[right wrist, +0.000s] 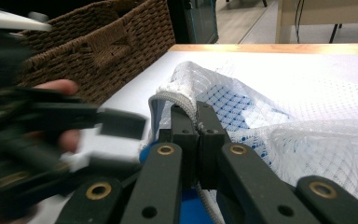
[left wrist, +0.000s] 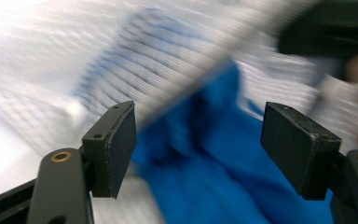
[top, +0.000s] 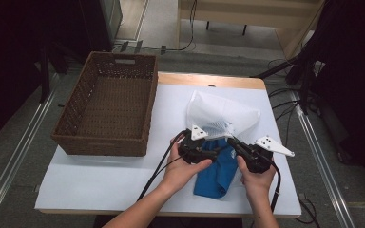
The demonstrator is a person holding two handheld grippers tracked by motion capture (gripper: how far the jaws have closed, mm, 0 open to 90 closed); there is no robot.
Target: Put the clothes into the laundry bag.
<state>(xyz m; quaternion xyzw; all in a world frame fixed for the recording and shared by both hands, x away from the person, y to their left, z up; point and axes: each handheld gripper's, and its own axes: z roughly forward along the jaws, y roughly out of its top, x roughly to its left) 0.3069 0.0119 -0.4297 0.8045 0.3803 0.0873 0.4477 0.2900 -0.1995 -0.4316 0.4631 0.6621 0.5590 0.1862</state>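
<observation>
On the bench: mesh bag (top: 221, 114) mouth faces me, over blue cloth (top: 215, 175).
Right gripper (right wrist: 196, 122): I've clamped the bag's zipper edge.
Left gripper (left wrist: 198, 140): jaws apart over cloth.

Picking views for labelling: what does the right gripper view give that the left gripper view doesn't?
Right gripper view: its claw shut on the zip edge of the white mesh bag, plus the wicker basket and the wooden table edge. Left gripper view: its own claw open, pads apart above the blue cloth, with heavy motion blur. Both: mesh bag and blue cloth.
</observation>
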